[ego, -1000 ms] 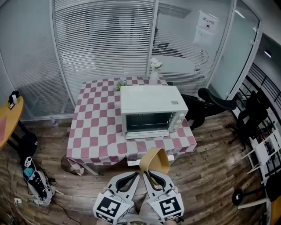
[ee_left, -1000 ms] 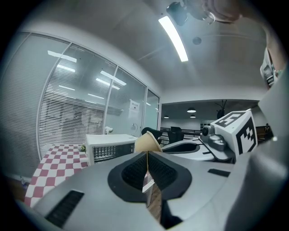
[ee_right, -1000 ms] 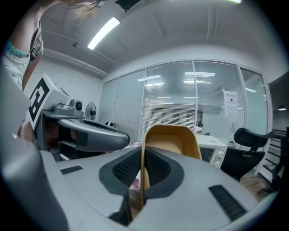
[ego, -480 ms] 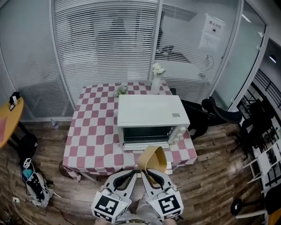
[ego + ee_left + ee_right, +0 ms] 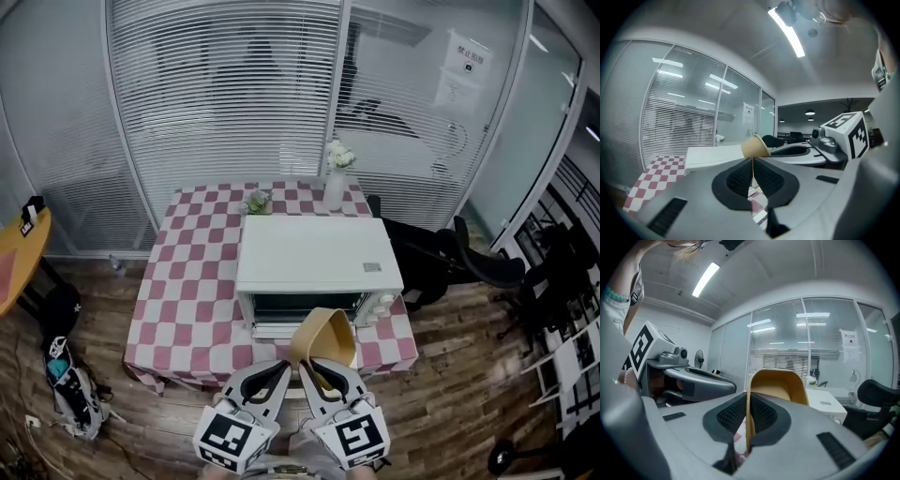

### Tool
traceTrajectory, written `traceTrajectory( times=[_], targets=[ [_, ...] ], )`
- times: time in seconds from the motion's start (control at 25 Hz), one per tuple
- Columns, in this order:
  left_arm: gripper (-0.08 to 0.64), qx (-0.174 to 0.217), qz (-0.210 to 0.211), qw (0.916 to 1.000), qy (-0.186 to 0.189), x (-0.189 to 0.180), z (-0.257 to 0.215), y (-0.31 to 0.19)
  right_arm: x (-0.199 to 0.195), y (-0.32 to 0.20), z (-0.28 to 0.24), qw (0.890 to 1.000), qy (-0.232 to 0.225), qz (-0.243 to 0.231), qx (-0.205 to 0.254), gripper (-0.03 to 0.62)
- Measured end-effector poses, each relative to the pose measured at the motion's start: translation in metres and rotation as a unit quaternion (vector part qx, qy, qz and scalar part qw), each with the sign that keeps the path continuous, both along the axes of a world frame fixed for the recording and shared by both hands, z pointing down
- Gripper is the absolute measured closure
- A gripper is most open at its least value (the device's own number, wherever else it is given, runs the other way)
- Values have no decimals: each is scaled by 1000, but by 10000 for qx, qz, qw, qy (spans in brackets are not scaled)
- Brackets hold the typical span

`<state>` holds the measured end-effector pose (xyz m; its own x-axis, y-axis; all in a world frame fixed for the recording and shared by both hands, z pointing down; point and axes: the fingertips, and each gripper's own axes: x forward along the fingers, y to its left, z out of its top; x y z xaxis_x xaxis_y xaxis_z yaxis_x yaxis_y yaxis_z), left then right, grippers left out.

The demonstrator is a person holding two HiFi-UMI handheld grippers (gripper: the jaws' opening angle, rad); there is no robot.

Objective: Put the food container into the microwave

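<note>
Nearest the person, the left gripper [image 5: 277,372] and the right gripper [image 5: 320,368] are sitting side by side. The fingers [image 5: 731,416] of each are pressing together on a thin wall of the tan food container [image 5: 324,339], which they are holding up in the air, tilted, in front of the microwave [image 5: 317,255]. Beyond it, that white microwave is standing with its door shut on the checkered surface [image 5: 187,281], and a white vase [image 5: 335,190] and a small plant [image 5: 255,202] are standing behind it.
</note>
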<state>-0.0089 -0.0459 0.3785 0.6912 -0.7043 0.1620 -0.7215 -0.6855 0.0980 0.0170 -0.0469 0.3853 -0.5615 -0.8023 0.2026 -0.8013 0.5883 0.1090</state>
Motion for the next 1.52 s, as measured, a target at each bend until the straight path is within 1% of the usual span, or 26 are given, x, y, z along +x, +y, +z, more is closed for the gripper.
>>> traceTrajectory(
  times=[0.08, 0.24, 0.76, 0.92, 1.08, 1.28, 1.52],
  targets=[
    [543, -29, -65, 10000, 43, 5, -1, -8, 6, -8, -1, 10000, -3, -61, 21, 581],
    [543, -59, -225, 9997, 10, 12, 2, -21, 14, -21, -1, 9998, -12, -215, 46, 581],
    [543, -49, -892, 9960, -19, 35, 7, -59, 44, -52, 6, 9962, 249, -838, 32, 581],
    [543, -127, -1121, 9936, -12, 34, 15, -65, 46, -57, 13, 9941, 347, -1026, 4, 581],
    [543, -127, -1235, 9923, 3, 30, 15, -70, 45, -61, 18, 9929, 372, -1127, -69, 581],
    [543, -91, -1252, 9921, -47, 22, 11, -84, 38, -73, 16, 9922, 455, -1154, -92, 581],
    [543, -84, -1282, 9917, -81, 9, 10, -91, 24, -77, 20, 9907, 477, -1262, -161, 581]
  ],
)
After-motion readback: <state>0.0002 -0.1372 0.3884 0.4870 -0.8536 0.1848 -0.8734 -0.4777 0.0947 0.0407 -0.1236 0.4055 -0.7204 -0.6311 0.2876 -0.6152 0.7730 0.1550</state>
